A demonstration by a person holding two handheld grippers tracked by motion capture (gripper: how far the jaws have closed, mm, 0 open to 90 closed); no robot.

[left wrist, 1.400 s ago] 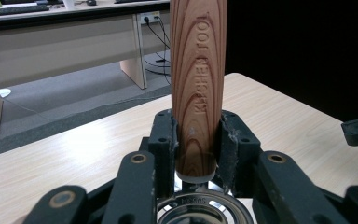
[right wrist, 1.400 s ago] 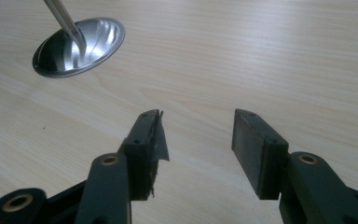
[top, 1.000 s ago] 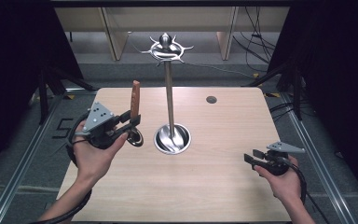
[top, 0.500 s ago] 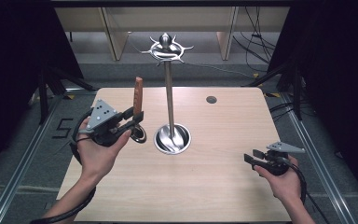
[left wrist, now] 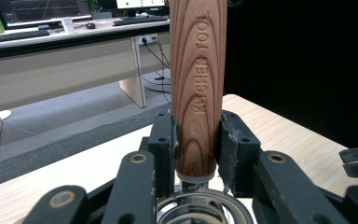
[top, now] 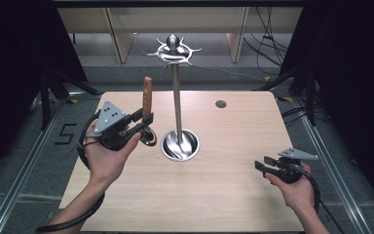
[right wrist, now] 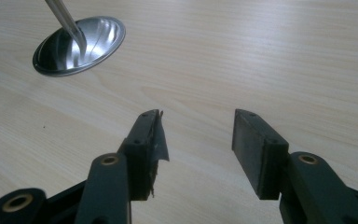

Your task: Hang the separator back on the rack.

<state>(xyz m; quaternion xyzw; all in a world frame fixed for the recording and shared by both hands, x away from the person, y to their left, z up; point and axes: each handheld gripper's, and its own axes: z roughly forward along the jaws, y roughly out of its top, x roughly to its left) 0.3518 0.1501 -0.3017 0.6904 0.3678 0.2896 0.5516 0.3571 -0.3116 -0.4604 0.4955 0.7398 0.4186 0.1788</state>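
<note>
Nearest, at the table's (top: 214, 204) front right: right gripper (top: 262, 165), low over bare wood, jaws wide apart with nothing between them, aimed left toward the stand. Same jaws in the right gripper view (right wrist: 196, 140), pads parted over plain tabletop, torn tape hanging off the left pad.

Farther in, on the left: left gripper (top: 145, 122), held in a raised hand (top: 108, 155), clamped on a wooden handle (top: 147, 96). Handle upright, rising above the jaws, just left of the stand's pole and apart from it. In the left gripper view, pads pressed against both sides of the handle (left wrist: 198, 84) near its lower end, lettering "KITCHEN TOOL" running up the grain. Below the grip, a metal collar and a round steel rim (left wrist: 205, 207), probably a strainer or a ladle bowl, too cropped to tell.

At mid table: stand (top: 177, 102), round steel base (top: 180, 145) flat on the wood, thin pole upright, crown of hooks (top: 174, 50) on top, all hooks bare. Base also seen in the right gripper view (right wrist: 77, 44).

Beyond: small dark hole (top: 220, 104) in the tabletop near the far edge.
</note>
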